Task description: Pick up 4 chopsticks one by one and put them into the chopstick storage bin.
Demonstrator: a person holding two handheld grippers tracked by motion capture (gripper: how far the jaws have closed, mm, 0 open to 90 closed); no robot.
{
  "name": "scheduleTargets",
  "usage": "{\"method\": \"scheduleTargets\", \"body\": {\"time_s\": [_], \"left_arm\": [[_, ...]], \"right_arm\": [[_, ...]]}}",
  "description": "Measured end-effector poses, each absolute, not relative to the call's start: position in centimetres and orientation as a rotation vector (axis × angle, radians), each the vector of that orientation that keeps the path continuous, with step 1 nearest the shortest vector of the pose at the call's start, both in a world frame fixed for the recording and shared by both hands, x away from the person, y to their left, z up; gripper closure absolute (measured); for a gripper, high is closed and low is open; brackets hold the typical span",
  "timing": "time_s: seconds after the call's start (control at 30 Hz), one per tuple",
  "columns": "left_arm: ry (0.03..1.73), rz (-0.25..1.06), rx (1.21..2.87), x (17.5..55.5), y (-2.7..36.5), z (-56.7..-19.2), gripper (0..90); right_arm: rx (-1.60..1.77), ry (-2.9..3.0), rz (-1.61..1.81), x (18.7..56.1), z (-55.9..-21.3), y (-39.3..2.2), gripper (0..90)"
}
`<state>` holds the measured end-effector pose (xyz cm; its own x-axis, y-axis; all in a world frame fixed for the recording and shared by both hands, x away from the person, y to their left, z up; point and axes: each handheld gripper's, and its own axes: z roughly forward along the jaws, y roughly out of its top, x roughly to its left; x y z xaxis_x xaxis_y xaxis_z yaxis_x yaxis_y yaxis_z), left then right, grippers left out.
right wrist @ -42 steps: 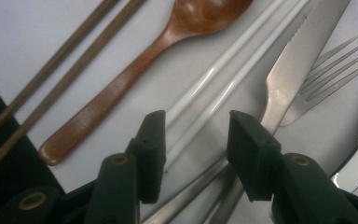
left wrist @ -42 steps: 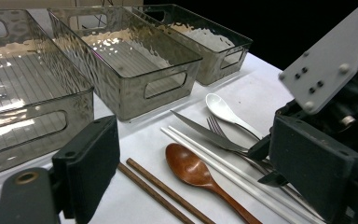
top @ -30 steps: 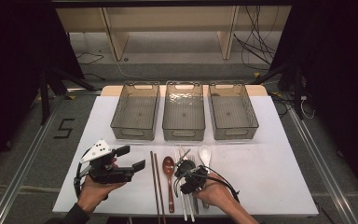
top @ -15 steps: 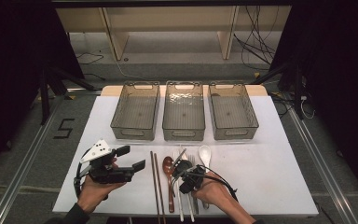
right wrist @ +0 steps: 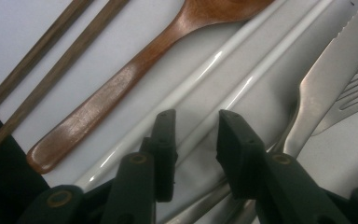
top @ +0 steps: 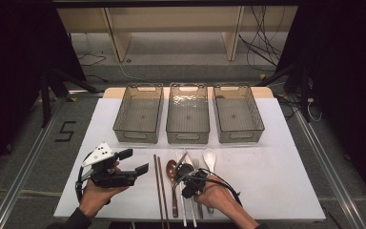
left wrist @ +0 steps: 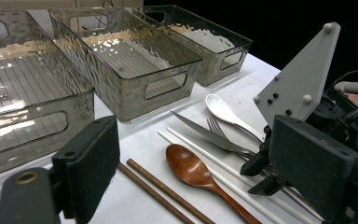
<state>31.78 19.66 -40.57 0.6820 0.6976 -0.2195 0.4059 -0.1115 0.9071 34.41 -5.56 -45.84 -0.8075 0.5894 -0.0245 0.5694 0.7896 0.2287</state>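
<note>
Right gripper (right wrist: pixel 193 135) low over the cutlery row on the counter (top: pixel 276 181), jaws partly spread after just widening, astride one white chopstick (right wrist: pixel 205 70), pads not yet pressing. Wooden spoon (right wrist: pixel 126 79) just beside, knife (right wrist: pixel 326 74) on the other side. Left gripper (top: pixel 136 162) held apart, jaws spread, empty.

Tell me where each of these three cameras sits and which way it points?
High view: above the table's near edge, facing forward and down on three bins and cutlery; both hands show, the left gripper and the right gripper.
Left gripper view: rides the left gripper, looking across the table; its jaw shows.
Right gripper view: rides the right gripper, looking down on the white chopsticks.
Shared: the wooden spoon appears in all three.
</note>
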Motion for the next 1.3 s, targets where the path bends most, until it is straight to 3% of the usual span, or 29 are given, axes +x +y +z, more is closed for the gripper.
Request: {"method": "scheduleTargets", "body": {"time_s": [0.53,1.3], "left_arm": [[0.89,0.314,1.737,31.8,19.63,-40.58,15.6],[0.897,0.315,1.726,31.82,19.68,-40.58,15.6]], "right_arm": [[0.931,2.896,0.302,34.52,-46.03,-5.53,62.1],[0.993,2.921,0.282,35.05,-45.89,-5.53,70.6]]}}
